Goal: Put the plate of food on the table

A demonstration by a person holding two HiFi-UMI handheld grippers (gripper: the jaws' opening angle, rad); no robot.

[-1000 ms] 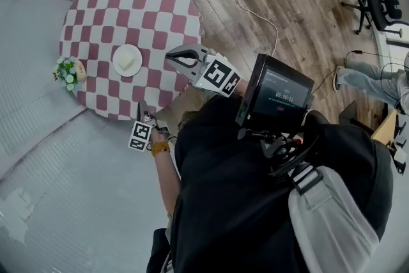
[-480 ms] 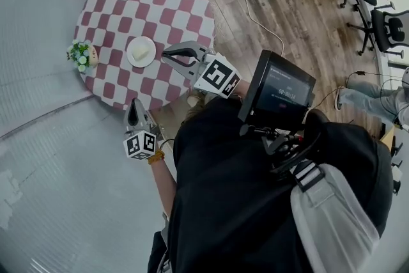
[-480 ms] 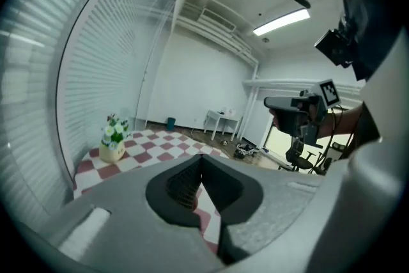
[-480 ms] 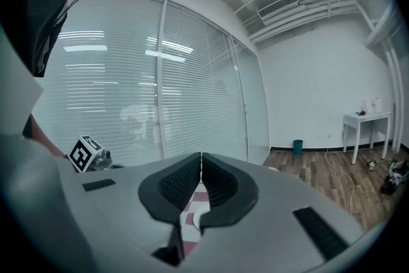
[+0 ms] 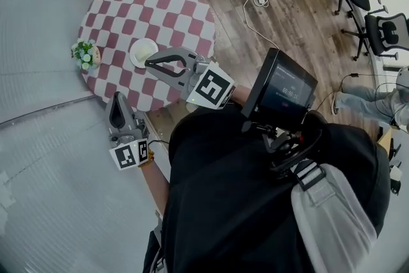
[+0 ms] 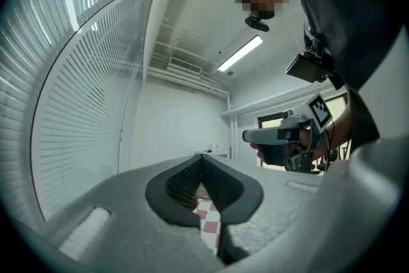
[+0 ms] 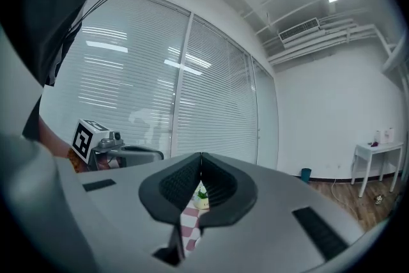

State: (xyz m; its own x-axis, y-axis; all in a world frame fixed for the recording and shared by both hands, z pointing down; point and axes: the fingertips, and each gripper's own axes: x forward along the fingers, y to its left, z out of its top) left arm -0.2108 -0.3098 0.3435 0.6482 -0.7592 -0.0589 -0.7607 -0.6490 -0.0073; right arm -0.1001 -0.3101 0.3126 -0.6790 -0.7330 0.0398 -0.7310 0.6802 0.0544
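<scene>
Plate of food (image 5: 143, 52), where is it, and which way from your jaws?

Me: On the table (image 5: 182, 6) already, on the checked cloth, a bit in from the table's middle toward the side with the flower pot (image 5: 86, 54). From above, my right gripper (image 5: 149, 62) reaches in over the table's near edge and its tips line up just short of the plate. The plate lies straight ahead of them. How high the tips are above the table, can't tell.

Checker: Left one?

Me: My left gripper (image 5: 117, 101) is off the table, just outside its near edge, so the right is clearly nearer the plate.

Checker: Jaw state?

Me: Both pairs pressed together, tips meeting, nothing pinched. Through each pair I only see checked cloth below, and through the right pair the flower pot too.

Checker: Long axis?

Me: None, the plate is round. Any re-grip would come from the near rim, I'd judge. With the plate down on the table, the task looks done.

Checker: Counts.

Me: One table, one plate, one pale lump of food (image 5: 145, 48) on it, one flower pot at the table's edge well apart from the plate, and two grippers, both empty.
</scene>
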